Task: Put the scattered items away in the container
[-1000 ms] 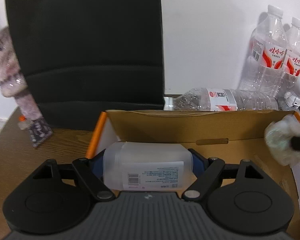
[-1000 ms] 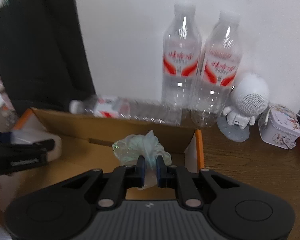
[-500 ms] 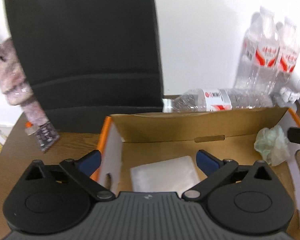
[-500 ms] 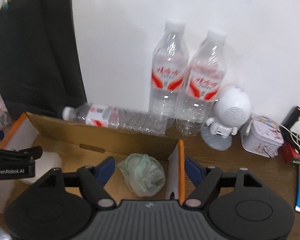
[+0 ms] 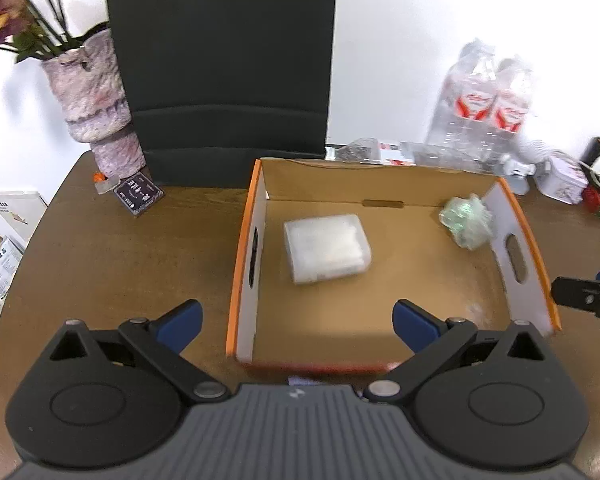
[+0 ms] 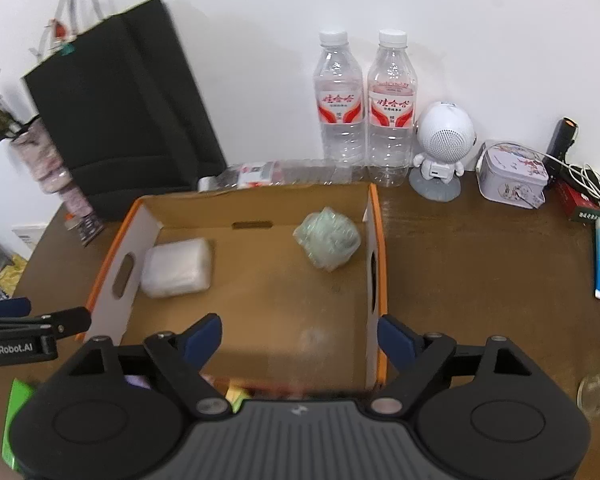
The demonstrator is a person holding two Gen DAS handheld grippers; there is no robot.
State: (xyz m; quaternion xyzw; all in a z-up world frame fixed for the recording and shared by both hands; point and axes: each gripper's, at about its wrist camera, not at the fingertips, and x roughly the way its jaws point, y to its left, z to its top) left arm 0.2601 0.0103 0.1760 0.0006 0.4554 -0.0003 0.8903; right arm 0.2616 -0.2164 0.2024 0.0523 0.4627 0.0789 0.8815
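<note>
A brown wooden table (image 5: 112, 264) carries an open cardboard box (image 5: 247, 248) with orange edges and white side walls with handle slots. Behind the box, a black paper bag (image 6: 120, 100) stands against the white wall, with a lying water bottle (image 6: 268, 170) just beyond the box's far wall. Inside the box, a white translucent pack (image 5: 326, 248) lies on the floor near the left wall, and a crumpled pale-green plastic wad (image 5: 466, 222) sits in the far right corner, well apart from it. The left gripper (image 5: 296, 322) hangs above the box's near edge with its jaws spread wide, holding nothing. The right gripper (image 6: 298, 338) hangs likewise, jaws wide and empty.
</note>
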